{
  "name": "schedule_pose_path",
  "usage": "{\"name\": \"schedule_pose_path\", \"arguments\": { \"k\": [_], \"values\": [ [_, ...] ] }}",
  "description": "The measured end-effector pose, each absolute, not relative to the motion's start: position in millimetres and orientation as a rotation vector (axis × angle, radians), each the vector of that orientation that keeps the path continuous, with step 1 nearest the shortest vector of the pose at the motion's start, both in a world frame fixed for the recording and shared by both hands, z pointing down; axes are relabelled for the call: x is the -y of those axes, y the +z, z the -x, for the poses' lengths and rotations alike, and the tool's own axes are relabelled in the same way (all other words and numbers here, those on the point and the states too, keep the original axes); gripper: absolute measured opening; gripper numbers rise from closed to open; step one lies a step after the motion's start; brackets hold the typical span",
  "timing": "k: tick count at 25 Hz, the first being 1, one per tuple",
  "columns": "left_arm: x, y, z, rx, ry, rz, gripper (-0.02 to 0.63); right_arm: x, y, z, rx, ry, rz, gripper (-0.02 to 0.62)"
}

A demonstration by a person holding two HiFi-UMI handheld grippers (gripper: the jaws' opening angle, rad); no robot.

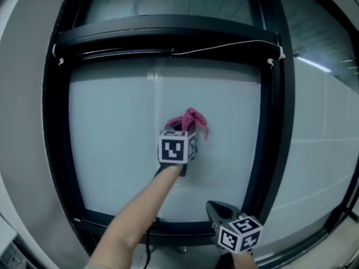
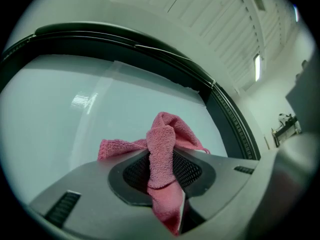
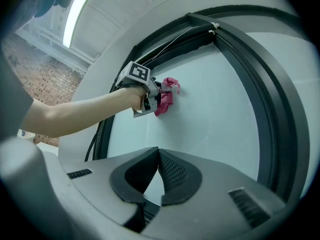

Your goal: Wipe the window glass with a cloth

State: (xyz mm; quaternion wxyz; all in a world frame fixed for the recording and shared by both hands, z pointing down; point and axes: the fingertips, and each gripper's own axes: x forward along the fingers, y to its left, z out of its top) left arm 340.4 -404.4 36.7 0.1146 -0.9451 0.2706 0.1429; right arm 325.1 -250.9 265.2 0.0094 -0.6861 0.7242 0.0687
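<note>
Near the pane's middle, the left gripper [image 2: 162, 156] clamps a pink cloth [image 2: 161, 146] against the window glass [image 2: 60, 119]; only its own view shows the pinch. Well below the cloth, the right gripper [image 3: 158, 151] is closed and empty.

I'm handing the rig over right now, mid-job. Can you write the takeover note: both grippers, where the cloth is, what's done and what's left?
Left gripper: shut on the pink cloth, held against the window glass near the middle of the pane.
Right gripper: jaws together, nothing between them, held low near the pane's lower right corner, off the glass.
Done: the cloth is gripped and on the glass. The pictures do not show how much of the pane has been wiped; no streaks or marks stand out.
Left: probably wipe out to the black frame on every side, corners included.
</note>
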Motion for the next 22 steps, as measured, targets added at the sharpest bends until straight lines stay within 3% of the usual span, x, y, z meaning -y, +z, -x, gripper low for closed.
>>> {"name": "schedule_pose_path", "arguments": {
  "k": [22],
  "values": [
    [301.0, 71.1, -515.1, -0.341, 0.46, 2.944, 0.103, 170.1, 288.1, -437.8, -2.029, 0.11, 2.339, -0.011]
  ]
}}
